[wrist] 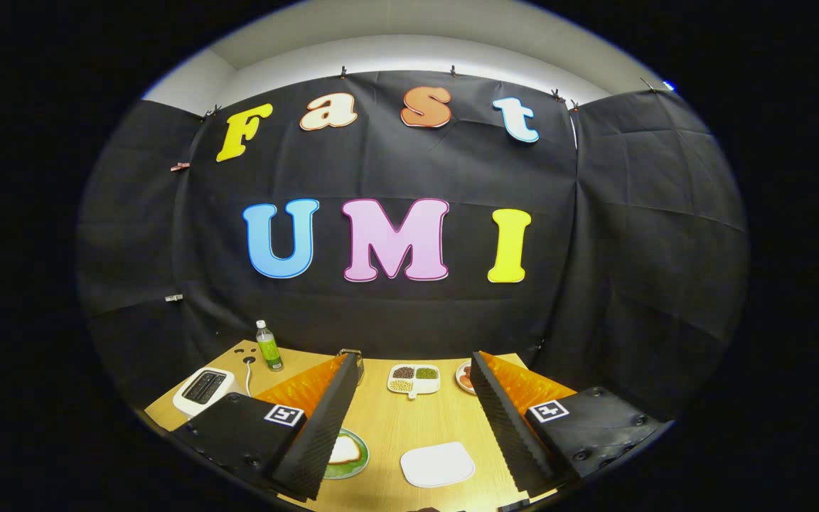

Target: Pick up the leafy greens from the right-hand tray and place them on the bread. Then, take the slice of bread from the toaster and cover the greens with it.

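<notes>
Tongs (415,434) agape above wooden table (381,419)

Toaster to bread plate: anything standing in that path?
Nothing visible. The toaster sits left of the open gripper, the bread on its green plate nearer, by the left finger; that finger hides part of the table between them.

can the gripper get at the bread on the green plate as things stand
Probably yes. The gripper is open, holding nothing, and the bread lies uncovered on its green plate beside the left finger, with nothing stacked on it; the gripper would need to shift left and dip down.
</notes>
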`<state>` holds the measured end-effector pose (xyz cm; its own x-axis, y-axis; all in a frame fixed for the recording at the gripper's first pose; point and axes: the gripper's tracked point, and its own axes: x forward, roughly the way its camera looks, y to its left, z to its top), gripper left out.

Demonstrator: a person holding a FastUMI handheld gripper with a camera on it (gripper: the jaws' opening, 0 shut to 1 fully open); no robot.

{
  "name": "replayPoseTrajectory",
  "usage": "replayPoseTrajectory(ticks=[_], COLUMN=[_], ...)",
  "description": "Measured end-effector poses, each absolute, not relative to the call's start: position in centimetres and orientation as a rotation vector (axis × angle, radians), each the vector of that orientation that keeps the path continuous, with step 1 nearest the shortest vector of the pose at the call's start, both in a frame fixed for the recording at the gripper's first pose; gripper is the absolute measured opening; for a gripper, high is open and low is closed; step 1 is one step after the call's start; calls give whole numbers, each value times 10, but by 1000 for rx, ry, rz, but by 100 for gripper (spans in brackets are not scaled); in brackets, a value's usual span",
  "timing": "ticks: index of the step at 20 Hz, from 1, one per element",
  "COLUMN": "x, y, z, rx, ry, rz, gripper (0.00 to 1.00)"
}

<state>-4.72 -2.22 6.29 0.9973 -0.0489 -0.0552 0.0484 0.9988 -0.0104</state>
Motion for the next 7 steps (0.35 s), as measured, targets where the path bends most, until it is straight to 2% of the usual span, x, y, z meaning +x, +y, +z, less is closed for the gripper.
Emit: replayPoseTrajectory(ticks=[7], x=[-71], y=[25], z=[39], rx=[-30], ry=[84], rz=[-6], gripper=[97])
